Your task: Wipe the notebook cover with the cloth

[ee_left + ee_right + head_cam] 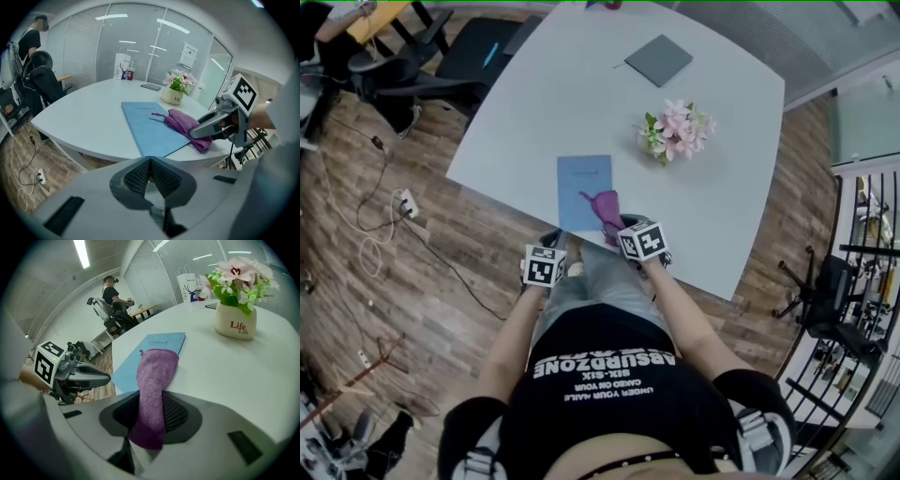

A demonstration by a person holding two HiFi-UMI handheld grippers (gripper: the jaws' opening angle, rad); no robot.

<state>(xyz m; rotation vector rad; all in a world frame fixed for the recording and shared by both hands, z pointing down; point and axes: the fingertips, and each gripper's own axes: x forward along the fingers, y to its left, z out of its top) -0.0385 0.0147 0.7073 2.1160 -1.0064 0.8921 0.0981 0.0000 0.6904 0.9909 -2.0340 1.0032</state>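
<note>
A light blue notebook (584, 190) lies flat near the front edge of the white table (572, 94). A purple cloth (606, 208) drapes over the notebook's right front corner. My right gripper (152, 416) is shut on the near end of the purple cloth (154, 380), whose far end rests on the notebook (154, 350). My left gripper (150, 177) is shut and holds nothing, off the table edge, just short of the notebook (150, 126). The right gripper (220, 124) and cloth (185, 124) show at right in the left gripper view.
A white pot of pink flowers (675, 131) stands to the right of the notebook. A dark grey book (658, 59) lies at the far side. Office chairs (403, 84) stand to the left, cables (375, 206) on the wooden floor, and a person (112, 289) stands far back.
</note>
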